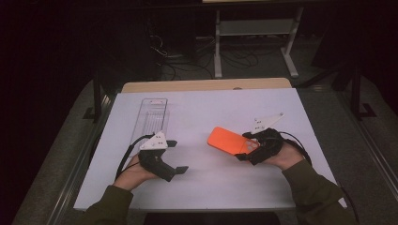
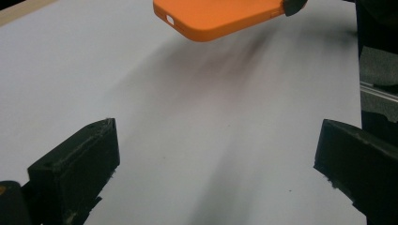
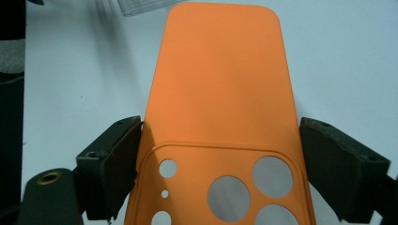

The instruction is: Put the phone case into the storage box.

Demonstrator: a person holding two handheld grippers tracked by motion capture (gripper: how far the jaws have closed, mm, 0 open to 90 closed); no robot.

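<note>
An orange phone case [image 1: 226, 139] with camera cut-outs hangs a little above the white table top [image 1: 202, 108], right of centre. My right gripper [image 1: 244, 146] is shut on its camera end. In the right gripper view the two pads press on the case's [image 3: 220, 84] long edges, and the right gripper [image 3: 220, 164] points along it. My left gripper [image 1: 178, 156] stands open at the left with nothing between its jaws. In the left gripper view the left gripper [image 2: 216, 159] faces bare table, and the case [image 2: 220, 16] floats farther off, casting a shadow.
A clear plastic tray [image 1: 151, 117] lies lengthwise at the back left, just beyond the left gripper; its corner [image 3: 141, 5] shows in the right gripper view. A wooden table edge [image 1: 206, 85] runs behind the white sheet. Beyond it lies dark floor with cables and a metal frame.
</note>
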